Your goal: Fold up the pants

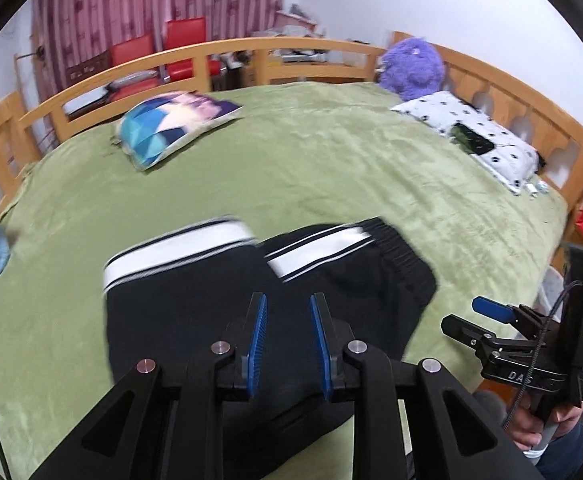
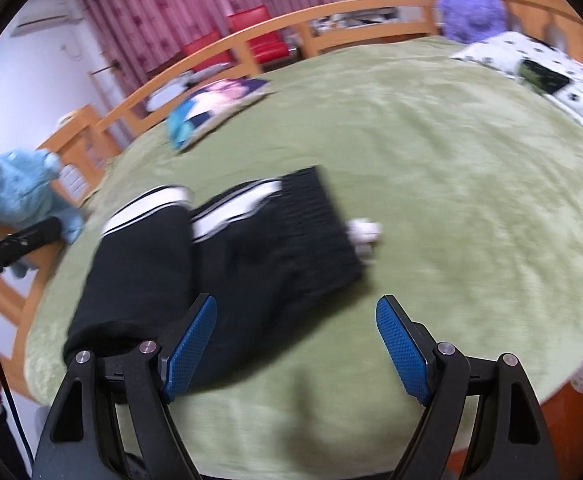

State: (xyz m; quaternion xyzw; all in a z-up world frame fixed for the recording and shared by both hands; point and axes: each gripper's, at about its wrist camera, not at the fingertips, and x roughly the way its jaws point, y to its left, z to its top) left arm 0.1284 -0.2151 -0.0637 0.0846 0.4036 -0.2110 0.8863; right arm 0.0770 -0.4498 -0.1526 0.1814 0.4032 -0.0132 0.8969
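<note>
Black pants (image 1: 195, 308) with white side stripes lie folded on the green blanket, the elastic waistband (image 1: 391, 240) at the far right. My left gripper (image 1: 287, 298) hovers over the near part of the pants. Its blue pads stand a narrow gap apart, and nothing shows pinched between them. In the right wrist view the pants (image 2: 231, 248) are blurred, with a white cord end (image 2: 365, 232) sticking out by the waistband. My right gripper (image 2: 296, 300) is wide open and empty above the near right edge of the pants. It also shows in the left wrist view as the right gripper (image 1: 475, 318).
The green blanket (image 1: 331, 168) covers a bed with a wooden rail (image 1: 227, 46). On it lie a colourful pillow (image 1: 171, 124), a spotted white pillow (image 1: 479, 136) with a dark object on it, and a purple plush (image 1: 411, 64). A blue plush (image 2: 19, 188) sits at the left edge.
</note>
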